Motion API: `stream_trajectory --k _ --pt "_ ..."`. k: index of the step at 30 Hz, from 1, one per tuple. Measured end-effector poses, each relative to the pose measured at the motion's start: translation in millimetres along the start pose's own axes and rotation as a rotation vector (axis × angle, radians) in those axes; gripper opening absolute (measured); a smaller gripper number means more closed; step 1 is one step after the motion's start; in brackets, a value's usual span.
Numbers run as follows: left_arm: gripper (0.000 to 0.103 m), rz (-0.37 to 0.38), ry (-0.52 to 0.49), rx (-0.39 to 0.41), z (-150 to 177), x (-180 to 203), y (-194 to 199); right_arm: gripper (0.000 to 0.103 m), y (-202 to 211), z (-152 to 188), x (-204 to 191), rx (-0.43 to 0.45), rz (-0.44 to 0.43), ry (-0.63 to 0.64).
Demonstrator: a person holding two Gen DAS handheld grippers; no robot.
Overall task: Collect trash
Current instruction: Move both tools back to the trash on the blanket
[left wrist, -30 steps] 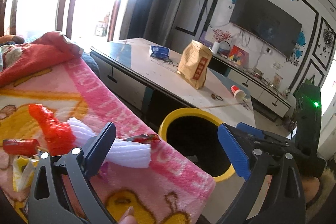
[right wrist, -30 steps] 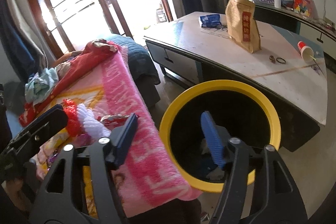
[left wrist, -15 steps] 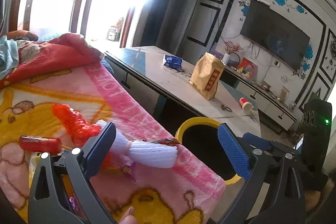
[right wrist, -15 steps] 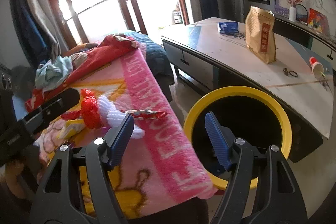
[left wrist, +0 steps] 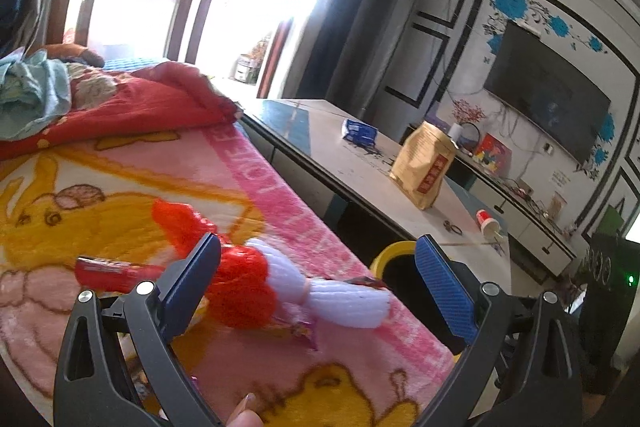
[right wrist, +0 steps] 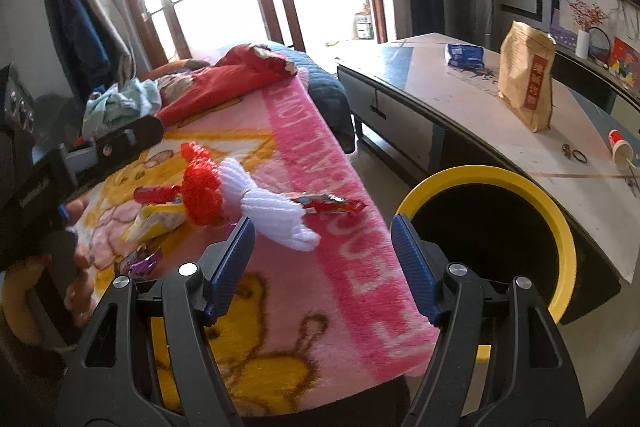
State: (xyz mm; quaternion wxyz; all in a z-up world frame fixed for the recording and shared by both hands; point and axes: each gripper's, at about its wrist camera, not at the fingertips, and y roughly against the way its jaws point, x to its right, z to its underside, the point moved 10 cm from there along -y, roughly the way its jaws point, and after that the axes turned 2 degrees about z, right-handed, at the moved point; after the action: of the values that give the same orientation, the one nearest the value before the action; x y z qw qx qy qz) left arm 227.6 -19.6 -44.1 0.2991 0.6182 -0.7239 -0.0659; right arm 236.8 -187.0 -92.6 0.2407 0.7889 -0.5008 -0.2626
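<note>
Both views have swung away from the yellow bin (right wrist: 560, 227) since a second ago: it filled the middle of the right wrist picture then and now sits at the right, while the trash pile has come toward the centre of each view. Largest in sight is the pink cartoon blanket (right wrist: 320, 163), spread over a bed or couch, with the long low table (right wrist: 440, 107) standing beside it and the bin on the floor between the two, close against the blanket's edge. On the table a tan paper bag (right wrist: 528, 83) stands upright, a blue packet (right wrist: 464, 55) lies behind it, and a red-and-white cup (right wrist: 620, 149) lies tipped over near the far end. The trash lies on the blanket: a red foam net (right wrist: 202, 189) joined to a white foam net (right wrist: 276, 213), their shared long axis running across the blanket with the white end pointing toward the bin. A red wrapper (right wrist: 332, 205) lies just beyond the white end, along the same line; a second red wrapper (right wrist: 156, 193), a yellow wrapper (right wrist: 160, 221) and a small purple wrapper (right wrist: 140, 261) lie beside the red net. The left gripper (left wrist: 316, 287) hangs over the nets with its jaws wide apart and nothing between the pads. The right gripper (right wrist: 322, 263) is also spread, empty, above the blanket near the white end.
</note>
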Motion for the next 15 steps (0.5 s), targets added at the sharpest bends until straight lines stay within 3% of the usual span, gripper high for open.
stream_trajectory --k 7,15 --pt "0.095 -0.050 0.048 -0.010 0 -35 0 0.062 -16 5 -17 -0.028 -0.017 0.040" --pt "0.094 -0.080 0.100 -0.101 19 -69 -20 0.062 -49 11 -25 -0.084 -0.033 0.073"
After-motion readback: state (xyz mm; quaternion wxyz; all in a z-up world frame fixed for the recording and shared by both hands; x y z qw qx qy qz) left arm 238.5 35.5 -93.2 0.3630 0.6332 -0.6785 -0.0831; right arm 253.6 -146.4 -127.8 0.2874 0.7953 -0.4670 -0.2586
